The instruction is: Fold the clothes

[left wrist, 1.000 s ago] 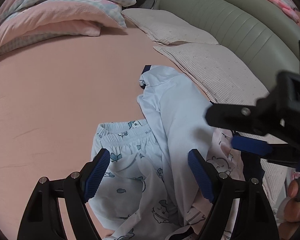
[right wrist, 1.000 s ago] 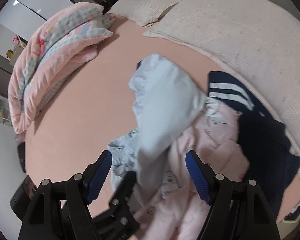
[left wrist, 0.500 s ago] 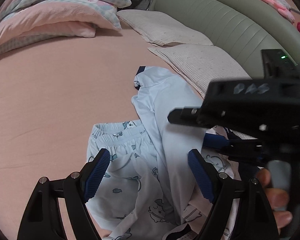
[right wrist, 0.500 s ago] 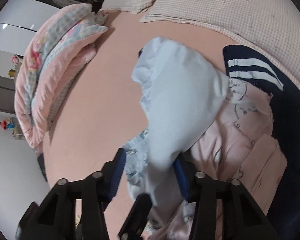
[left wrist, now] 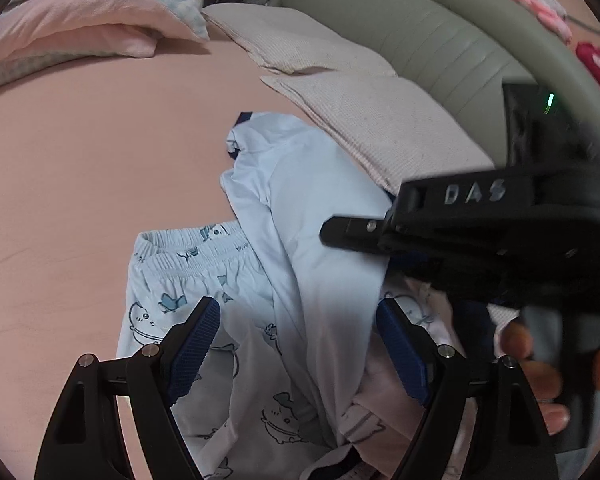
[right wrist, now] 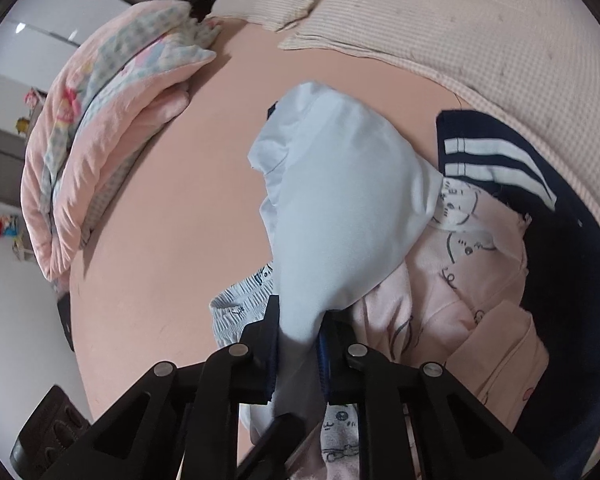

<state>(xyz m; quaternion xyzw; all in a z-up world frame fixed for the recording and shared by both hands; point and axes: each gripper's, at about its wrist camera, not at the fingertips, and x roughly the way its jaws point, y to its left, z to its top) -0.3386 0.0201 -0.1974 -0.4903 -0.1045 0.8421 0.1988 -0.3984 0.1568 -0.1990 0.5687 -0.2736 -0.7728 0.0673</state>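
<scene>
Closing fast, the right gripper [right wrist: 298, 354] goes from wide apart a second ago to pinched tight on the pale blue shirt [right wrist: 340, 200], its blue pads now squeezing a bunched fold of cloth near the lower end of the garment. Over in the left wrist view, that same gripper has swung in from the right edge and now hangs large over the pile, a hand [left wrist: 540, 364] wrapped around its handle. Meanwhile the left gripper [left wrist: 300, 352] holds its fingers spread, gripping nothing, poised just above the printed pyjama bottoms [left wrist: 188, 280].

So where are the clothes? All in a loose, overlapping heap on the pink bedsheet [left wrist: 80, 180]: the shirt draped across the top, the pyjama bottoms under it on one side, a pink printed garment [right wrist: 460, 264] under it on the other, and a navy piece with white stripes [right wrist: 496, 160] beside the checked pillows [right wrist: 480, 40]. Nothing here lies folded.

That fresh grip looks like the shirt being singled out, probably to be lifted clear of the heap and spread flat on the open sheet. Watch the drag, though: it overlaps both neighbours.
</scene>
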